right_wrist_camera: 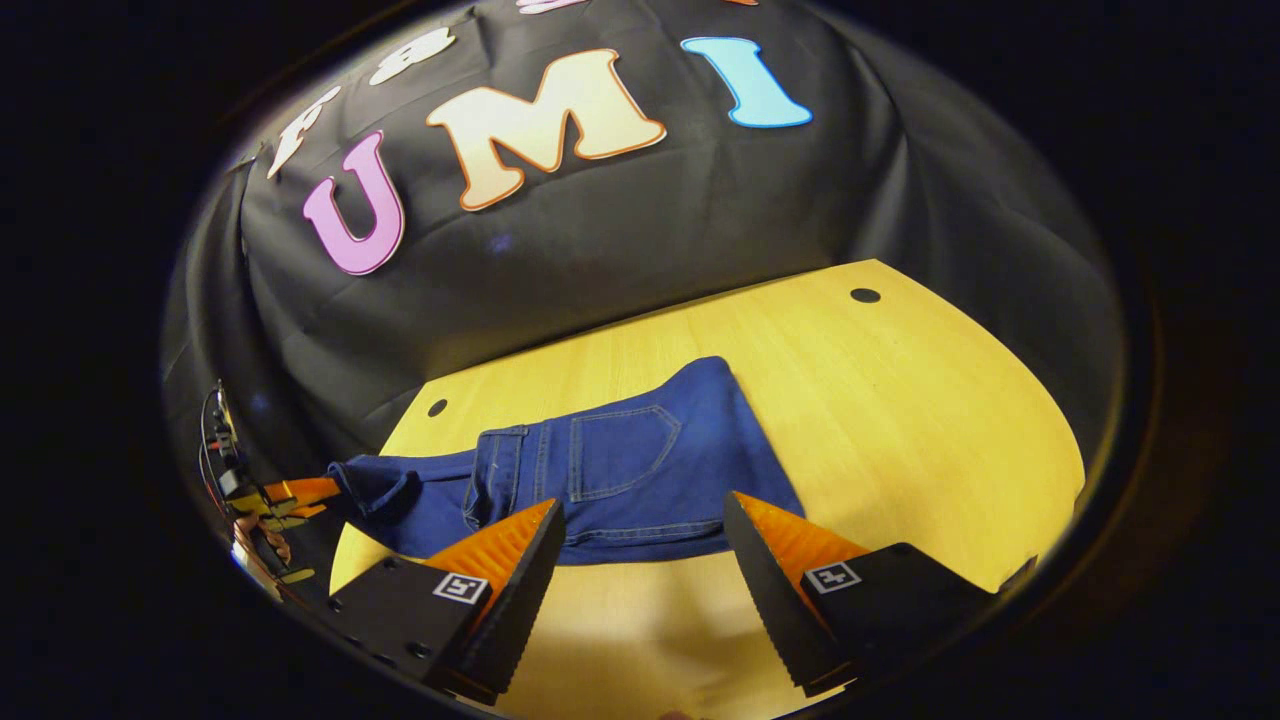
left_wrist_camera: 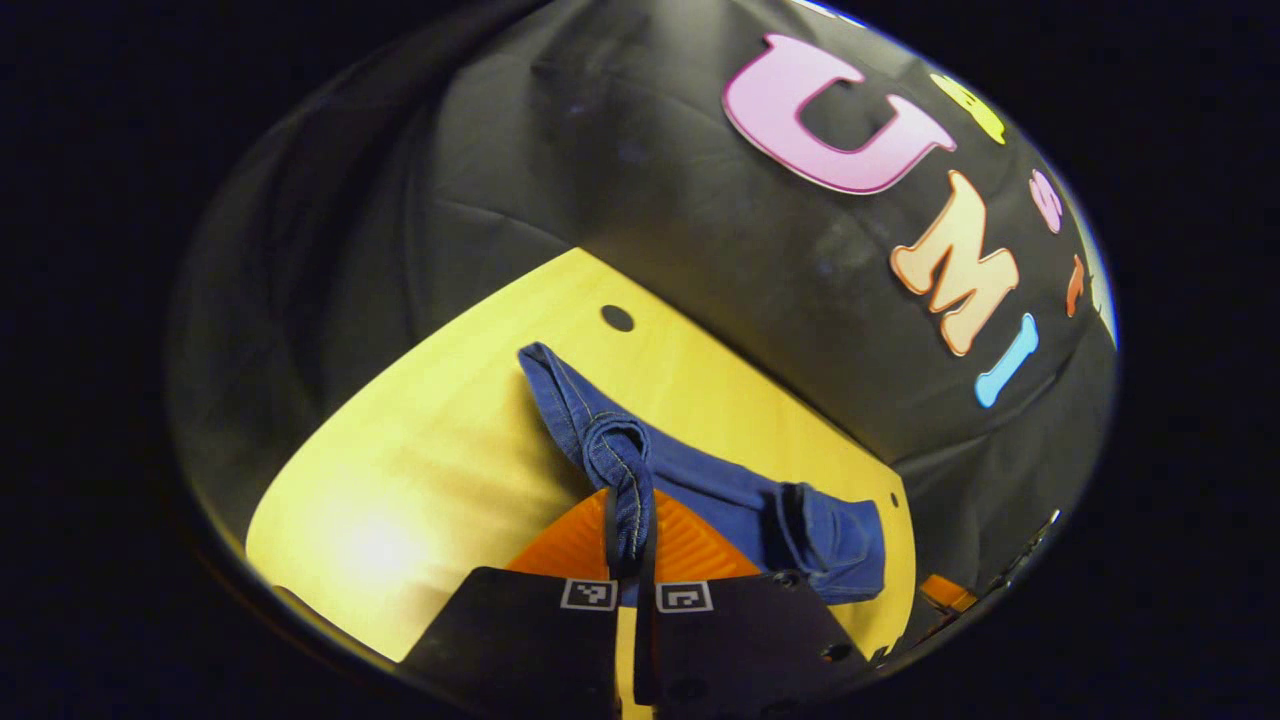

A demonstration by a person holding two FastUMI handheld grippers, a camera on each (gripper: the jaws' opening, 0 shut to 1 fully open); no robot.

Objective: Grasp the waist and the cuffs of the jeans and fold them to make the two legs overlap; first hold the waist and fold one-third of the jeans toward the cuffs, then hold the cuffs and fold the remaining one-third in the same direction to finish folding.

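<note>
The jeans (right_wrist_camera: 620,470) are lying on the bench (right_wrist_camera: 900,420), a pale wooden top backed by the black cloth wall (right_wrist_camera: 620,260), and they are stretching along it from near the bench's front edge toward the back edge. In the right gripper view the waist end with its back pocket (right_wrist_camera: 622,452) is facing up, lying flat near the front edge, while the rest of the denim is trailing off toward the left corner, where a round hole (right_wrist_camera: 437,407) is sitting in the bench top. Another hole (right_wrist_camera: 865,295) is showing near the far right corner. The right gripper (right_wrist_camera: 640,550) is hovering just over the front edge with its fingers spread wide apart, grasping nothing, the waistband lying between and just beyond the two tips. In the left gripper view the left gripper (left_wrist_camera: 628,560) is clenching a bunched fold of the denim (left_wrist_camera: 625,480), both fingers pressing on the cloth, which is rising in a twisted ridge from the jaws. Beyond it the fabric is running toward a hole (left_wrist_camera: 617,318) by the bench's back edge.
</note>
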